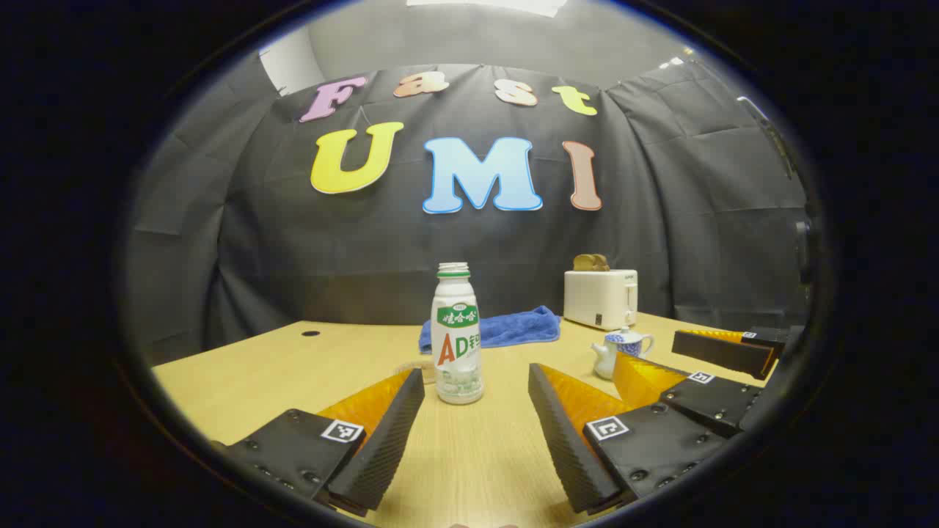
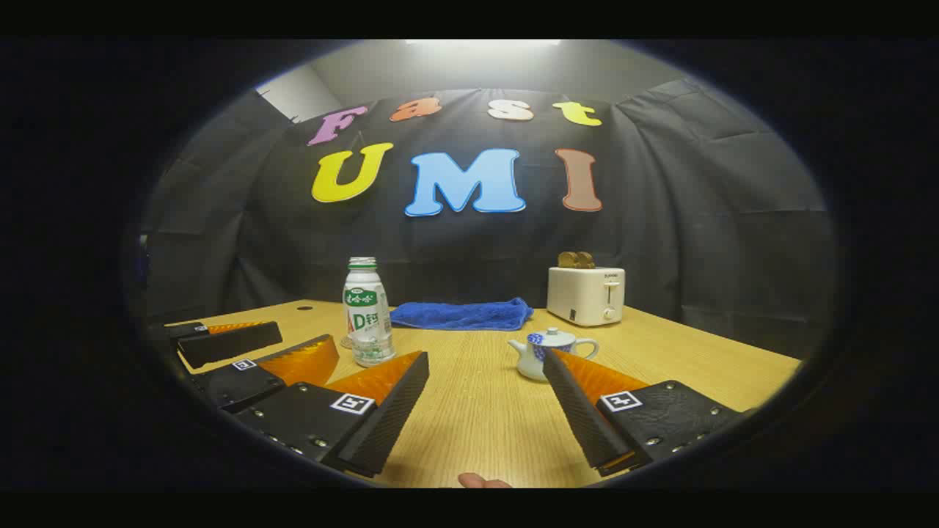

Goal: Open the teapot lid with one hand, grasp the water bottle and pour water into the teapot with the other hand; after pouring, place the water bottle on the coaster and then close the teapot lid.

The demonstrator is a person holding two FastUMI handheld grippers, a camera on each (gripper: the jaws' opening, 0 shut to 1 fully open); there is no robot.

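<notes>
Teapot (image 2: pixel 546 353) stands on the table (image 2: pixel 484 411), lid (image 2: pixel 555 336) still seated, spout to the left in the right gripper view. From the right gripper (image 2: pixel 486 418) it lies at about 1 o'clock, just beyond the tip of that gripper's right finger; jaws stand wide apart, holding nothing. Bottle (image 1: pixel 456 334) stands upright, uncapped, long axis vertical, dead ahead at 12 o'clock of the left gripper (image 1: pixel 475 433), between and just beyond its fingertips; those jaws are also wide apart and empty. Judgement: left gripper is the nearer one to the bottle, right gripper to the teapot, so the lid falls to the right. A coaster (image 1: pixel 415 369) appears to lie just beside the bottle at its 9 o'clock, partly hidden. Towel (image 1: pixel 493 328) and toaster (image 1: pixel 600 298) sit well behind.
</notes>
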